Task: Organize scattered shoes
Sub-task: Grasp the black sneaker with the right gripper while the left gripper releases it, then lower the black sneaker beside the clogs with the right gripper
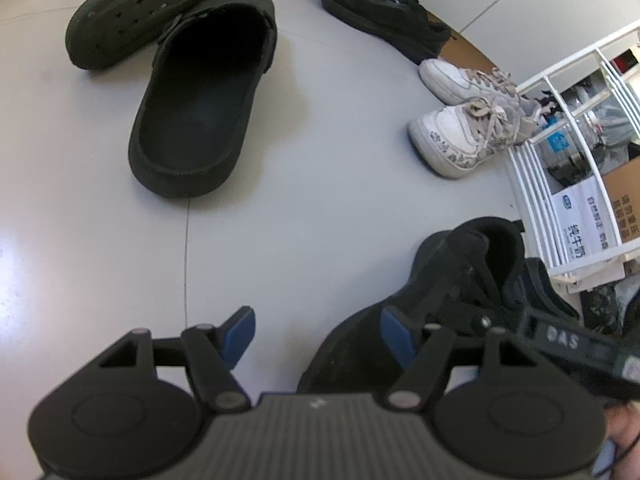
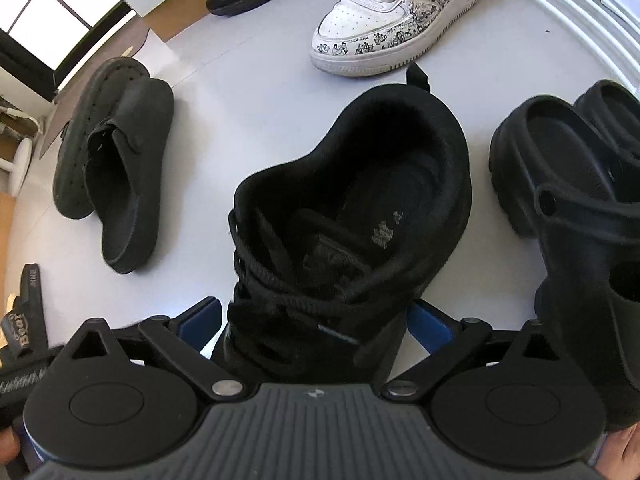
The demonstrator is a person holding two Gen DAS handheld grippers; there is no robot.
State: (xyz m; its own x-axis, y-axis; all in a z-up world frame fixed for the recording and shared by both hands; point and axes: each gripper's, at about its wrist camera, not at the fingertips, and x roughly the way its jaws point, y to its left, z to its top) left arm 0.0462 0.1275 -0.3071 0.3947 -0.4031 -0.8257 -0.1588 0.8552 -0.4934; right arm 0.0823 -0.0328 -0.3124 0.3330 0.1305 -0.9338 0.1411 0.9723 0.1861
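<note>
On the pale grey floor, toward its edge along the white slatted rack, the black lace-up sneaker stands upright with its heel collar toward the white printed sneaker. The right gripper straddles the laced forefoot with its jaws spread wide; the blue pads sit just beside the shoe's sides, and contact cannot be told. A black foam clog stands near the sneaker on the rack side, with a strip of bare floor between. On the opposite side, two black slip-on mules lie stacked, one sole-up against the other, well apart from the sneaker. The left gripper hangs over open floor with jaws spread and nothing between them; its right pad is near the sneaker's toe. A flat black shoe lies at the floor's far edge, beside a brown strip.
</note>
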